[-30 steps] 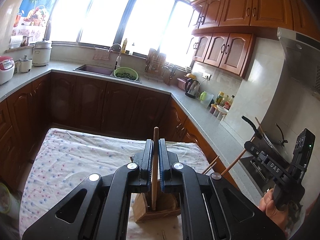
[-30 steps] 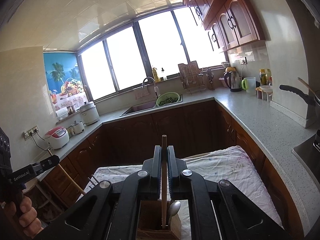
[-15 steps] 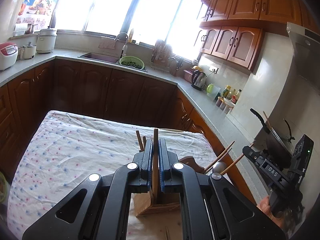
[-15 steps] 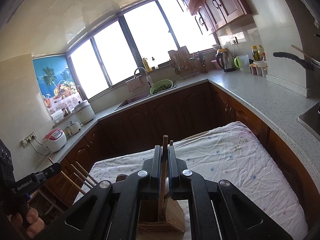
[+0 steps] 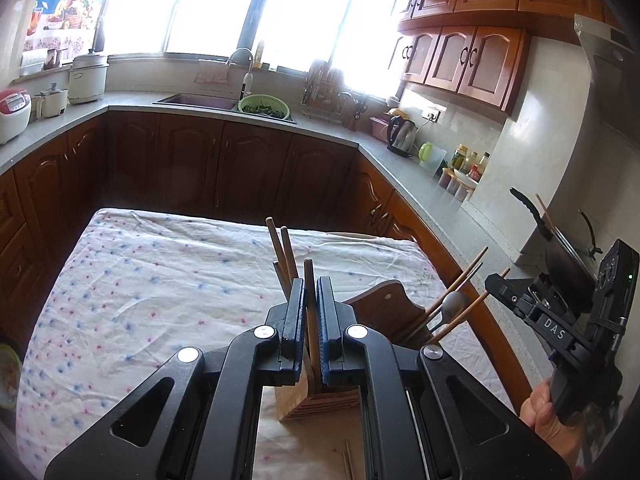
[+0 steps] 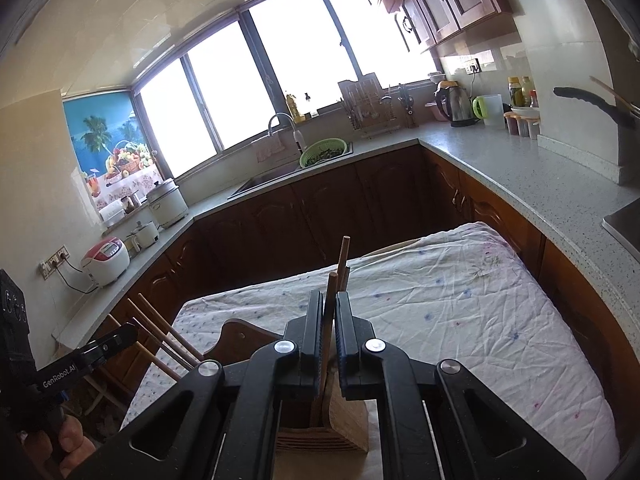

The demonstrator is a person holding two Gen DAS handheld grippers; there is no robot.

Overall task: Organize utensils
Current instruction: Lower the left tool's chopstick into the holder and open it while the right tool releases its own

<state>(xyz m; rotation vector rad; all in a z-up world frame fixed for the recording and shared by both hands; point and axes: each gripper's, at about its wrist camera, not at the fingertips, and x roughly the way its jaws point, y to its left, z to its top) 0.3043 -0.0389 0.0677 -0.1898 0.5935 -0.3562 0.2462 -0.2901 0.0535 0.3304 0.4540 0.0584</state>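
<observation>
A wooden utensil holder [image 5: 320,402] stands on the cloth-covered table, right under both grippers; it also shows in the right wrist view [image 6: 344,420]. My left gripper [image 5: 311,312] is shut on a wooden chopstick [image 5: 309,280] whose lower end reaches down into the holder. My right gripper [image 6: 329,320] is shut on another wooden chopstick [image 6: 330,292], also reaching into the holder. Several more chopsticks [image 5: 282,252] and a metal spoon [image 5: 454,302] stand in the holder. The other gripper's body shows at each view's edge.
The table has a white floral cloth [image 5: 160,280]. Loose chopsticks [image 5: 348,460] lie on it near the front edge. Dark wood cabinets and a grey counter [image 5: 404,168] wrap around behind and to the right, with a sink, kettle and bottles. A wok handle [image 5: 528,212] sticks out at the right.
Both grippers have tilted downward and lowered toward the holder, chopsticks still held. More of the table, the holder and its standing chopsticks and spoon have come into view.
</observation>
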